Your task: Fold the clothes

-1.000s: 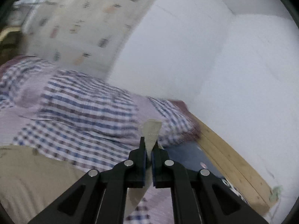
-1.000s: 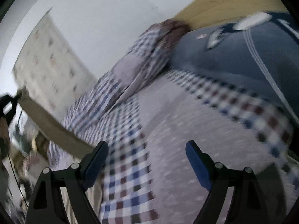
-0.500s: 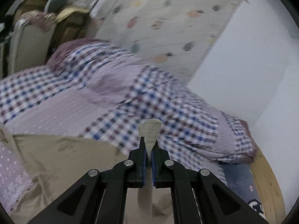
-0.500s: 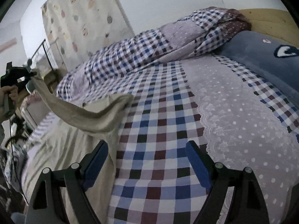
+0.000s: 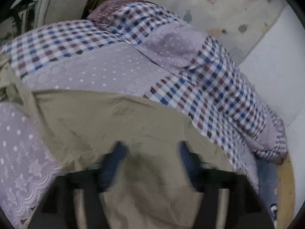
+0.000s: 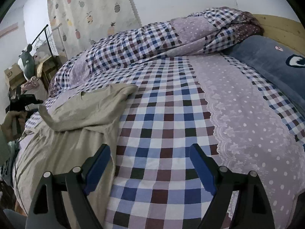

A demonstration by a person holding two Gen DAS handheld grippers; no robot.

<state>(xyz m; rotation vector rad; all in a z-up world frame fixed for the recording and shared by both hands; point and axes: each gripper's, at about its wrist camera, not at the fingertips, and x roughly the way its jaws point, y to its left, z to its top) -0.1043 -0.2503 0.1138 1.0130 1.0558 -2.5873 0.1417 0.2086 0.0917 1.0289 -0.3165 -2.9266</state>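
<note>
Partly blurred, the left tool [image 5: 150, 152] is seen opening over the beige garment [image 5: 118, 118]; the right tool [image 6: 150, 156], wide open and empty, is shown only by its own view.

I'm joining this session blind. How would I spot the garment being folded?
Find the bed under its checked and lilac dotted cover. On its left side, by the left gripper, whose jaws are opening, lies the khaki garment. It is the only plain, patternless fabric there.

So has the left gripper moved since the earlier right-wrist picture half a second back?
Yes. The left gripper sits lower against the pineapple curtain, down near the bed, its jaws opening above the beige garment.
</note>
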